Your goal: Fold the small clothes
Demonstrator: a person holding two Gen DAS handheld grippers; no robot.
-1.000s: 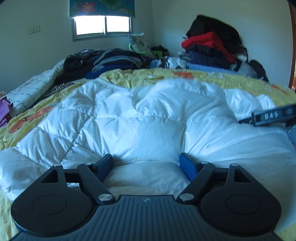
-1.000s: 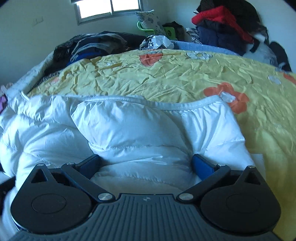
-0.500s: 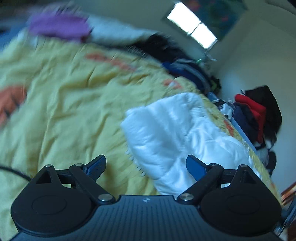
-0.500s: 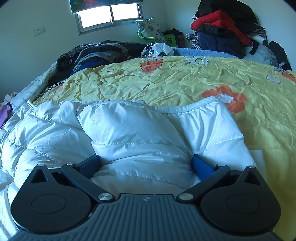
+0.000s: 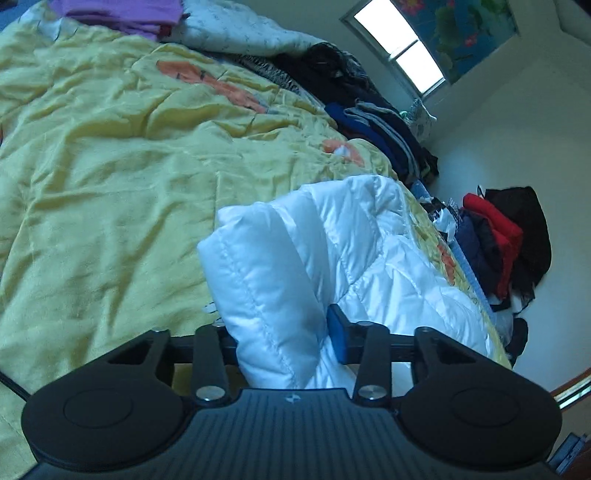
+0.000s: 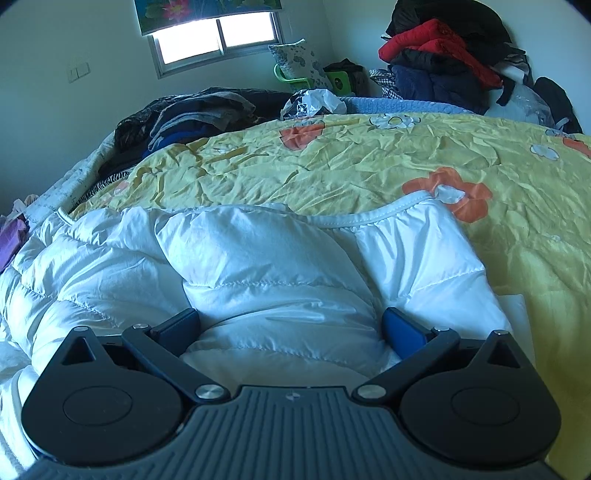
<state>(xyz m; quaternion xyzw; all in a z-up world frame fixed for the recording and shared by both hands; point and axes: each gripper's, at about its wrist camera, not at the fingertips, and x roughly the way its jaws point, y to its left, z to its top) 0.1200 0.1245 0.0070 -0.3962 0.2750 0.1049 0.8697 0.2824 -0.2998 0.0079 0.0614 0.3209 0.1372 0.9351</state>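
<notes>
A white puffer jacket (image 5: pixel 332 240) lies on a yellow flowered bedspread (image 5: pixel 110 166). My left gripper (image 5: pixel 282 332), rolled over to one side, is at the jacket's near end. Its jaws are closing on a thick quilted fold; the blue right pad (image 5: pixel 338 339) presses into the fold and the other pad is hidden behind it. In the right wrist view the jacket (image 6: pixel 258 251) fills the foreground, its piped hem towards the bedspread (image 6: pixel 332 158). My right gripper (image 6: pixel 291 328) stands open wide, with a puffed bulge of jacket between its pads.
Purple clothes (image 5: pixel 122 14) sit at the bed's far corner. A dark pile of folded clothes (image 6: pixel 192 114) lies under the window (image 6: pixel 214 40). A red and black heap (image 6: pixel 443 48) stands at the wall. A white sheet (image 6: pixel 513 306) shows beside the jacket.
My left gripper left the jacket's middle, rolled and swung to its end, spread its jaws, then closed them around a fold. The right gripper stayed put.
</notes>
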